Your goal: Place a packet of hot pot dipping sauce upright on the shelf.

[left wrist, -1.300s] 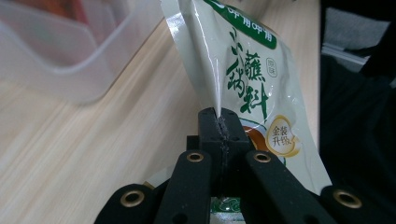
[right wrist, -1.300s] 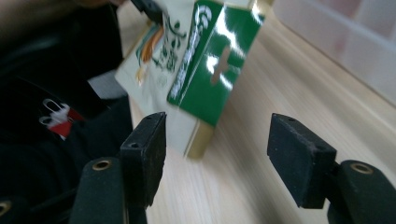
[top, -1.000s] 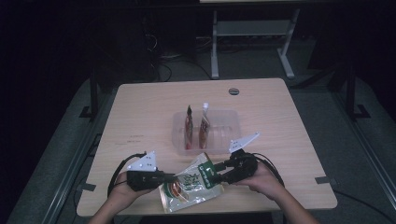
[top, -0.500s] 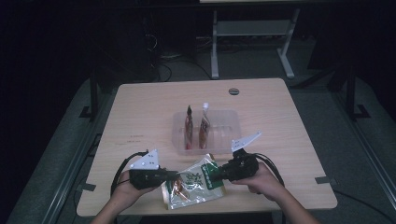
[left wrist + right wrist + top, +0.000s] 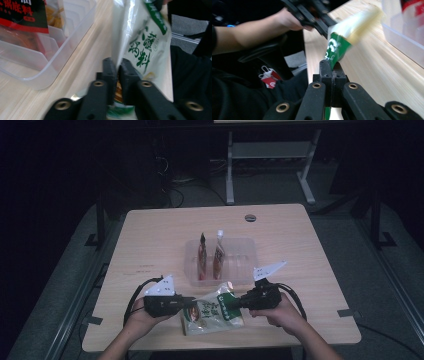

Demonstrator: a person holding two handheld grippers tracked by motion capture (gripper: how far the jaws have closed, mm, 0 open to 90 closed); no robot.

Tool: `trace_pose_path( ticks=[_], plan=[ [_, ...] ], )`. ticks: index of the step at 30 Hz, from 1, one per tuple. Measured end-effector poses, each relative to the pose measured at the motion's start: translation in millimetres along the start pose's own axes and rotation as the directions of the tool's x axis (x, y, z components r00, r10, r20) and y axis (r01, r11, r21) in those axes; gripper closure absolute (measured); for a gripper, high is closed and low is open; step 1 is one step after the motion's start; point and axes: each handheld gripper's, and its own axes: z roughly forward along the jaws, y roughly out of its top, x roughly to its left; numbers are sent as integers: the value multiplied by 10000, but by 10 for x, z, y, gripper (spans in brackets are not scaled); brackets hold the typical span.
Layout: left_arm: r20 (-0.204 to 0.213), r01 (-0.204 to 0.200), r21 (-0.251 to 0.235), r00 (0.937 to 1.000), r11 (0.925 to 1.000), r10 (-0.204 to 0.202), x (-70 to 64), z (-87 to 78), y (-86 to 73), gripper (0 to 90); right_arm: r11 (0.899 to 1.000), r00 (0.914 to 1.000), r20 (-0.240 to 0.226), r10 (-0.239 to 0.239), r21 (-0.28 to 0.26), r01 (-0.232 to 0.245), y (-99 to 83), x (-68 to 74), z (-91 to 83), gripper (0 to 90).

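A white and green snack pouch [image 5: 212, 312] hangs between both grippers just above the table's front edge. My left gripper [image 5: 189, 305] is shut on the pouch's left edge; the left gripper view has its jaws pinching the pouch [image 5: 140, 42]. My right gripper [image 5: 234, 304] is shut on the pouch's green right edge [image 5: 335, 48]. Behind the pouch stands a clear plastic tray [image 5: 245, 252] with dividers, and two red sauce pouches [image 5: 210, 257] stand upright in it.
The wooden table [image 5: 150, 235] has a round cable hole [image 5: 250, 217] at the back. The tray's wall [image 5: 50, 67] lies close to the left gripper. Grey floor and a white stand [image 5: 270, 155] lie beyond the table.
Both grippers stay shut on the pouch. The pouch has shifted slightly and lifted at the right end, with both hands moving a little.
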Motion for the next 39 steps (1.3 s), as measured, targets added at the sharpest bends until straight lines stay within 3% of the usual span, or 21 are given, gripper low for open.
trace_pose_path(
  ticks=[2, 4, 7, 9, 16, 24, 32, 39],
  plan=[
    [-49, -29, 250, 10000, 9997, 30, 9, 39, 8, 785, 9998, 9997, -169, -164, -123, 162, 17, 26, -2, 900],
    [-43, 151, 95, 9999, 9998, -151, 19, 33, 13, 718, 9995, 9991, -354, -231, -229, 223, 31, 53, 3, 900],
    [-401, 289, -66, 9988, 9996, -291, 26, -13, 15, 556, 9986, 9981, -504, -366, -411, 345, 57, 88, -1, 900],
    [-426, 402, -164, 9983, 9991, -409, 30, -49, 10, 506, 9975, 9974, -582, -420, -589, 386, 82, 108, -25, 900],
    [-336, 263, 102, 9991, 9996, -259, 13, -85, -32, 472, 9892, 9966, -638, -525, -1400, 432, 128, 156, -187, 900],
    [-78, 170, 612, 9998, 9980, -165, -26, -51, -90, 407, 9709, 9967, -196, -786, -2284, 721, 222, 213, -446, 900],
    [23, 497, 1274, 9987, 9906, -504, -1, -16, -195, 300, 9573, 9947, 500, -903, -2710, 1006, 333, 272, -686, 900],
    [-40, 668, 1584, 9977, 9851, -670, 24, -31, -257, 272, 9380, 9900, 883, -1097, -3202, 1326, 487, 308, -854, 900]
  ],
)
